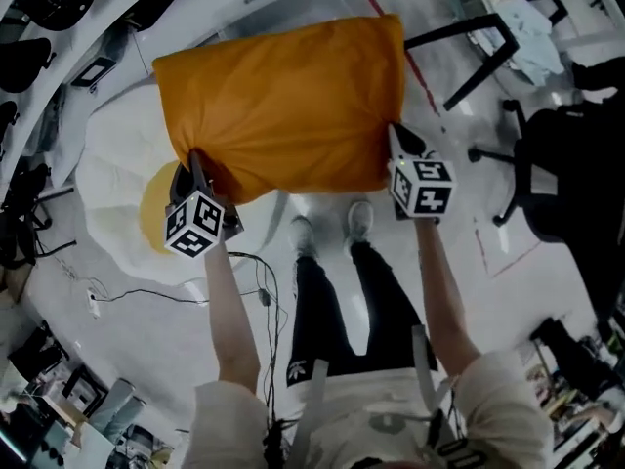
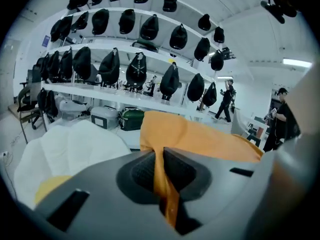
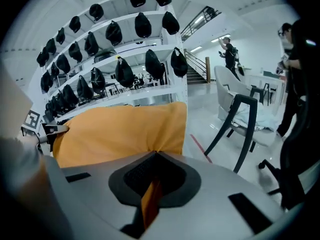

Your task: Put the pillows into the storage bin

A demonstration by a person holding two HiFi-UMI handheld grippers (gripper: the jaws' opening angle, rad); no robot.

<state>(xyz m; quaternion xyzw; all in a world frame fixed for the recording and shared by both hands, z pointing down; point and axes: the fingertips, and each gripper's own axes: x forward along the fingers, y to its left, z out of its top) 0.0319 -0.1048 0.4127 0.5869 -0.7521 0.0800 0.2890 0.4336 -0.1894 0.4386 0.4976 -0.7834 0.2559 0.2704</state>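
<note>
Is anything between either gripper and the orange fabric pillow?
Nothing visible. The left gripper and right gripper are each clamped directly on a fold of the orange fabric pillow. No storage bin shows, so that path cannot be judged.

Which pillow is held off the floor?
The orange pillow, pinched by the left hand-held gripper and right hand-held gripper; the white, yellow-centred pillow lies on the floor.

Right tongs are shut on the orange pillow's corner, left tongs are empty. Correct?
Not quite. The left tongs are not empty: they are shut on the pillow too, with orange fabric pinched between the jaws in the left gripper view. The right tongs are shut on its other corner, as you said.
</note>
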